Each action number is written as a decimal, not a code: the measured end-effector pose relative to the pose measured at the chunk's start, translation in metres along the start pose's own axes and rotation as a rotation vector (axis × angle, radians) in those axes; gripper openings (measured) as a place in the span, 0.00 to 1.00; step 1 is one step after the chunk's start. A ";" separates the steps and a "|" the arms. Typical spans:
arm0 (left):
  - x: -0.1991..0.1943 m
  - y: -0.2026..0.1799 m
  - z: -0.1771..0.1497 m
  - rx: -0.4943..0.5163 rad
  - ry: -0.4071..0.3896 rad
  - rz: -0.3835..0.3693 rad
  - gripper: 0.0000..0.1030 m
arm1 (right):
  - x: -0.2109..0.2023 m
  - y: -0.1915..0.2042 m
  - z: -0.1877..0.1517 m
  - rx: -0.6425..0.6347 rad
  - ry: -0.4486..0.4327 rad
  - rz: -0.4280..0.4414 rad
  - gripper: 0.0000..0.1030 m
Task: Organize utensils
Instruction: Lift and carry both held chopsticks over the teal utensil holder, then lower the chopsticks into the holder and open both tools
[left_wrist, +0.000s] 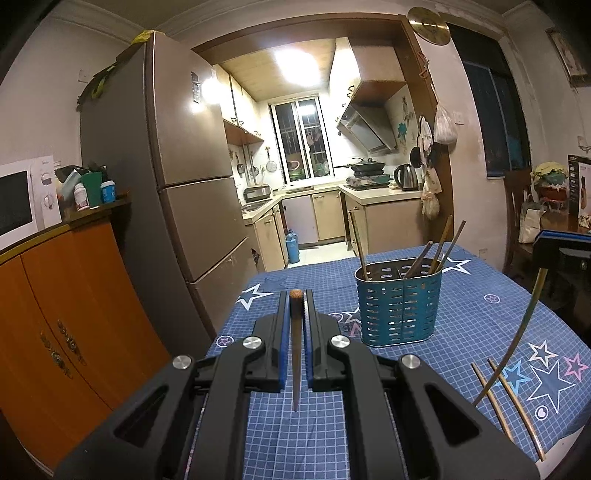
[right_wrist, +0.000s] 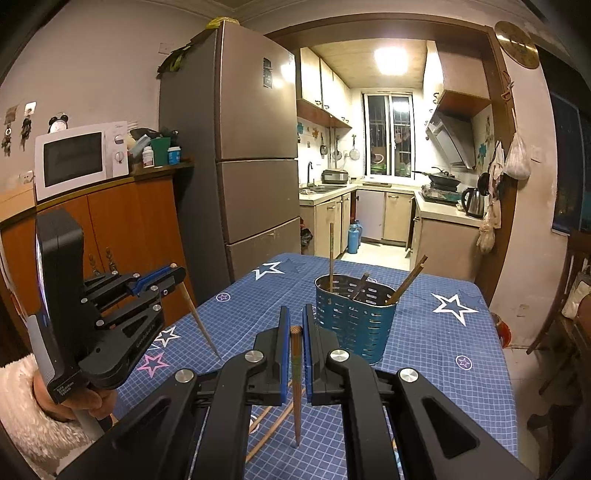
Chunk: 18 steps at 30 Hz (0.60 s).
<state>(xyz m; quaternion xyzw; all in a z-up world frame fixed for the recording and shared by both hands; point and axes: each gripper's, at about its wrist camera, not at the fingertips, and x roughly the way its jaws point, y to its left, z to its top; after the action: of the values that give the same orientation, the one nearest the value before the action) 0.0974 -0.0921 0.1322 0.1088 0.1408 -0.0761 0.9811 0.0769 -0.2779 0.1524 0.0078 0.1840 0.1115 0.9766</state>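
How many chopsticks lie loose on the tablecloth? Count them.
2. One chopstick and its neighbour lie side by side on the tablecloth, right of the left tool; more may hide under the tools.

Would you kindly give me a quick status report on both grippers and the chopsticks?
Left gripper shut on a chopstick. Right gripper shut on another chopstick. Blue holder ahead, several sticks already in. Two loose chopsticks on tablecloth; path clear.

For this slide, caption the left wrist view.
Left hand-held gripper holds one chopstick upright beside the blue utensil holder.
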 end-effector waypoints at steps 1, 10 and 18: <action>0.001 0.000 0.001 0.002 -0.001 -0.002 0.05 | 0.000 -0.001 0.001 0.000 0.000 -0.001 0.07; 0.031 0.000 0.070 -0.061 -0.060 -0.157 0.05 | 0.004 -0.022 0.049 0.019 -0.069 -0.048 0.07; 0.068 -0.017 0.147 -0.137 -0.172 -0.287 0.05 | 0.018 -0.057 0.128 0.049 -0.178 -0.139 0.07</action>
<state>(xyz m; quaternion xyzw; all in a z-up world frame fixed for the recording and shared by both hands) 0.1965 -0.1512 0.2466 0.0137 0.0753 -0.2146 0.9737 0.1520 -0.3262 0.2624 0.0286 0.0992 0.0378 0.9939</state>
